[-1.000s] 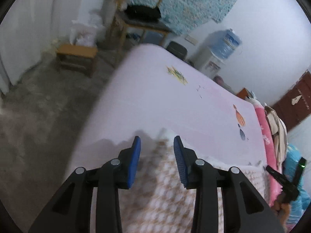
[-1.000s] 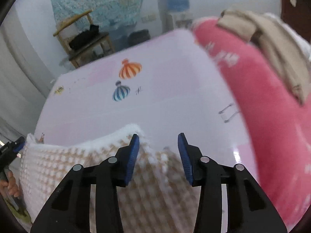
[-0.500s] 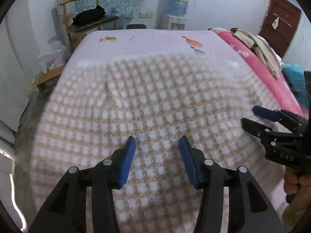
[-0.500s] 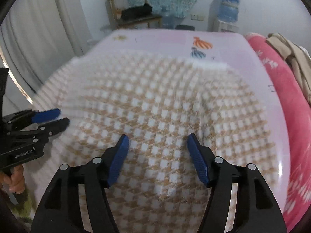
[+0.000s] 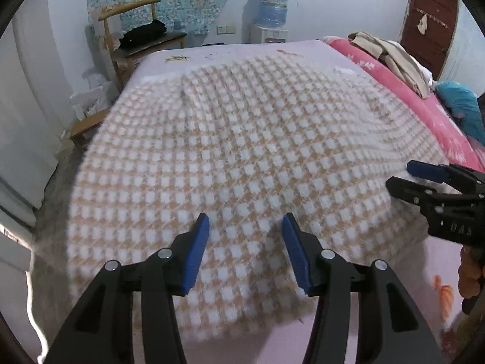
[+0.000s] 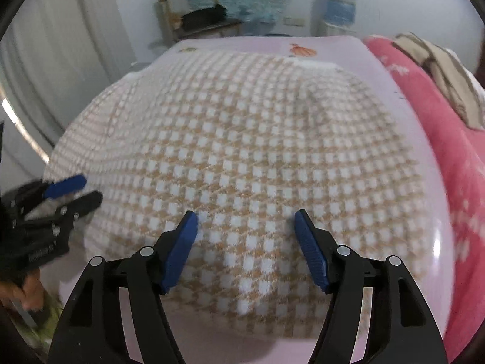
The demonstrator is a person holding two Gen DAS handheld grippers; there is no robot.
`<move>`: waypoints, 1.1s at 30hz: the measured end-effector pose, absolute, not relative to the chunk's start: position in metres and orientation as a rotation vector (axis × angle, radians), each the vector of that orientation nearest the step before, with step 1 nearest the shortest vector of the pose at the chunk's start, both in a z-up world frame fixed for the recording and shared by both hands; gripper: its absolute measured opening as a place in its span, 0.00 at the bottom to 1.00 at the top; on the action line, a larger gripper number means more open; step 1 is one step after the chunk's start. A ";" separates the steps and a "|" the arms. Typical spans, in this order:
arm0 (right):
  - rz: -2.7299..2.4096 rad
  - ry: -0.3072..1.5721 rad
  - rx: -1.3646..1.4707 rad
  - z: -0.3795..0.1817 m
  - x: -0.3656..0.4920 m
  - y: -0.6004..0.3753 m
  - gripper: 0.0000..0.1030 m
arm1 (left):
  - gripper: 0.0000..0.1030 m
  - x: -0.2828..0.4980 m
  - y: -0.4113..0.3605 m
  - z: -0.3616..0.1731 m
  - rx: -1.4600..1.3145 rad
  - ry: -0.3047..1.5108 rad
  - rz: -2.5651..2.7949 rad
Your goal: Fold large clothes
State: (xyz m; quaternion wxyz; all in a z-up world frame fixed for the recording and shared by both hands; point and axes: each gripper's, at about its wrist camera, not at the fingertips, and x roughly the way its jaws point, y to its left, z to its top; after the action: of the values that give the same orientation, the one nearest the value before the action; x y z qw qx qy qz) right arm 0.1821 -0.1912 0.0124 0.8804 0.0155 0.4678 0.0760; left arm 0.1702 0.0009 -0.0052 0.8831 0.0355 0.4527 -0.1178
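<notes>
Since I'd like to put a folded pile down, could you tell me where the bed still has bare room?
Bare sheet shows in a strip between the checked blanket and the bed's far edge, and a narrower one between the blanket and the pink quilt. The near edge is crowded by both grippers; beige clothes lie on the quilt.

Wooden chair [image 5: 133, 27], water dispenser [image 5: 272, 15], pink quilt [image 5: 403, 91], brown door [image 5: 430, 27].

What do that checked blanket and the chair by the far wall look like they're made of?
Checked blanket: probably a soft, matt fleece or plush; its beige and white squares have fuzzy edges and it lies in gentle ripples. Chair: looks like pale, unpainted wood with a curved top rail; whether it is varnished cannot be told.
</notes>
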 end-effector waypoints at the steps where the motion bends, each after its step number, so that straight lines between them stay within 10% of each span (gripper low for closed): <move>1: 0.168 0.949 0.026 0.020 0.176 -0.190 0.61 | 0.48 0.161 0.004 0.004 0.050 0.915 -0.266; 26: 0.014 0.966 0.306 0.014 0.094 -0.251 0.68 | 0.56 0.127 0.077 -0.006 -0.135 0.926 -0.170; 33: 0.009 0.805 0.167 0.059 0.031 -0.217 0.86 | 0.84 0.072 0.044 0.048 -0.099 0.759 -0.248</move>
State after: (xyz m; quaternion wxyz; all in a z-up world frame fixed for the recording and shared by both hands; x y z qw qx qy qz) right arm 0.0313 -0.2173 0.0589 0.9167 0.0811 0.3911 0.0042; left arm 0.0719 0.0445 0.0483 0.9202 -0.0482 0.3691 -0.1207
